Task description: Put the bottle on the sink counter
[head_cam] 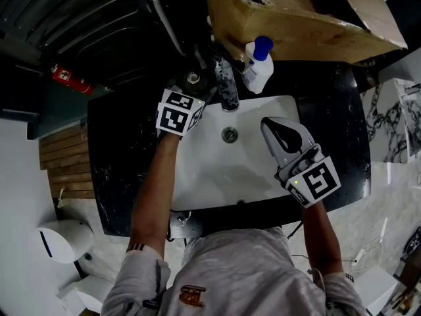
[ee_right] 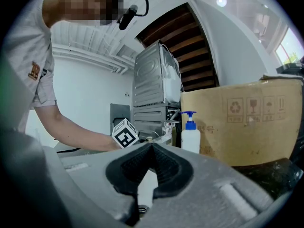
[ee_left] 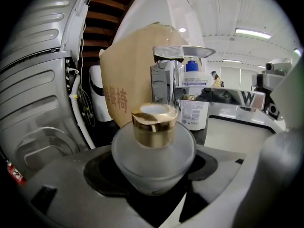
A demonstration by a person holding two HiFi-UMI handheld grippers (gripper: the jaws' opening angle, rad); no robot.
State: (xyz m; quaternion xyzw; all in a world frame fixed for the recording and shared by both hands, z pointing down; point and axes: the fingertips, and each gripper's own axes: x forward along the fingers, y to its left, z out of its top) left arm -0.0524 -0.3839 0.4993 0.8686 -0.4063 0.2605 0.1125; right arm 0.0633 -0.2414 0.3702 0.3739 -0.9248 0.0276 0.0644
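The right gripper [head_cam: 273, 127], nearer, hangs over the basin [head_cam: 197, 163], jaws together and holding nothing. At the far left, the left gripper [head_cam: 192, 87] grips the frosted bottle [ee_left: 154, 156] upright, beside the faucet [head_cam: 227, 87]; the counter [head_cam: 122, 163] seems directly underneath.

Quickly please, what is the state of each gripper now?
Left gripper: closed on the frosted bottle.
Right gripper: closed, empty.

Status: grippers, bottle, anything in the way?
Left gripper shut on frosted gold-capped bottle, over the back counter left of the faucet. Right gripper shut, empty, over the sink basin. Pump bottle beyond faucet, not blocking.
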